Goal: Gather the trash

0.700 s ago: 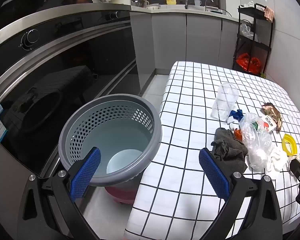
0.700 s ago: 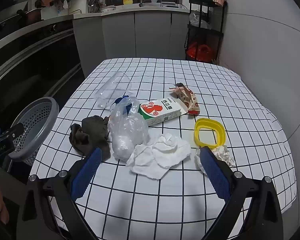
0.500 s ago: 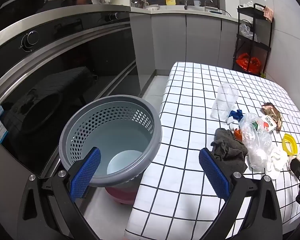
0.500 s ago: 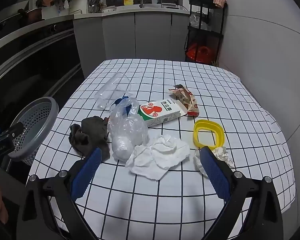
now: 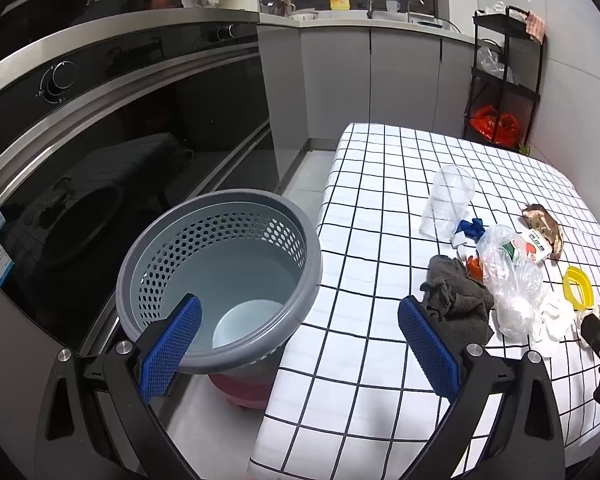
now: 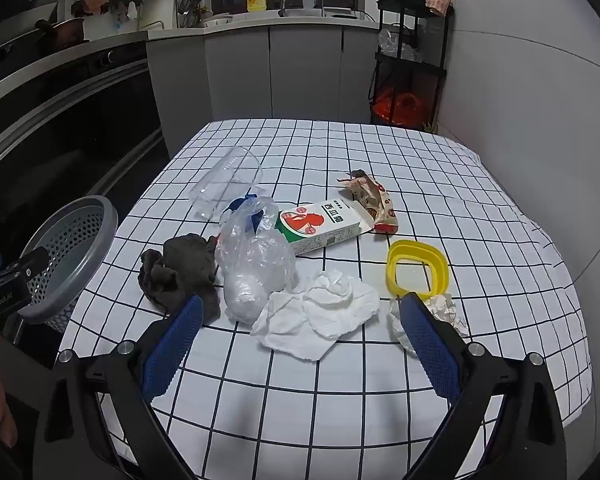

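Blue-padded right tool (image 6: 298,344) wide open, empty, tilted down over near edge of checked counter (image 6: 380,152). Crumpled white tissue (image 6: 320,316) lies between its fingers, just ahead, not touched. Small paper wad (image 6: 444,310) at right pad; dark rag (image 6: 180,268) at left pad. Clear plastic bag (image 6: 256,264), carton (image 6: 320,226), yellow ring (image 6: 418,268), snack wrapper (image 6: 374,198), clear cup (image 6: 228,184) farther ahead. Left tool (image 5: 298,344) also wide open, empty, above rim of grey perforated bin (image 5: 220,276) beside counter; rag near its right pad.
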`<move>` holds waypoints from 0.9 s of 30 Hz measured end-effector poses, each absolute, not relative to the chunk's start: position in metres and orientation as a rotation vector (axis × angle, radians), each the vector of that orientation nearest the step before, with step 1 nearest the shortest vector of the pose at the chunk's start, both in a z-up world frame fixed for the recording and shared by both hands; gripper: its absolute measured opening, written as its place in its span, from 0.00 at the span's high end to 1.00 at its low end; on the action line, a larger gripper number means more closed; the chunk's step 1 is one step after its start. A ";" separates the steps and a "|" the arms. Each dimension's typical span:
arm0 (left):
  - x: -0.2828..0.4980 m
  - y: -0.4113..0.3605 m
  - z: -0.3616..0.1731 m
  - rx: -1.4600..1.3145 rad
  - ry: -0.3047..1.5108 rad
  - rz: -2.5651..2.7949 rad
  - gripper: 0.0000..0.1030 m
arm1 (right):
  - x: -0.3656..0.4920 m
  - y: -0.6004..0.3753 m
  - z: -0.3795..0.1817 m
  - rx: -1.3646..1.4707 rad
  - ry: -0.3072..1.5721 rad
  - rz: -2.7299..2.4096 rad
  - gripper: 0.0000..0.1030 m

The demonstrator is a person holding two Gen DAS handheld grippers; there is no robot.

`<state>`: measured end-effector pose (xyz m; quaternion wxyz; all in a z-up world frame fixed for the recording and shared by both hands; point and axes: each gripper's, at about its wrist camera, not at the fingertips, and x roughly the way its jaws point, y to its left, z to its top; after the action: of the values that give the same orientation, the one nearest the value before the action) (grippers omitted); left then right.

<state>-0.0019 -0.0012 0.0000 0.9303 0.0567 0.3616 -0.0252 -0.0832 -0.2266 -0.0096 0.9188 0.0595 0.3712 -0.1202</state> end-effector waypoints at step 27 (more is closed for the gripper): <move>-0.002 0.003 0.000 0.116 0.731 -0.049 0.06 | -0.083 -0.226 -0.013 0.119 0.766 -0.244 0.08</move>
<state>-0.0015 0.0028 0.0003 0.9320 0.0565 0.3573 -0.0238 -0.0826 -0.2263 -0.0126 0.9185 0.0576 0.3727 -0.1187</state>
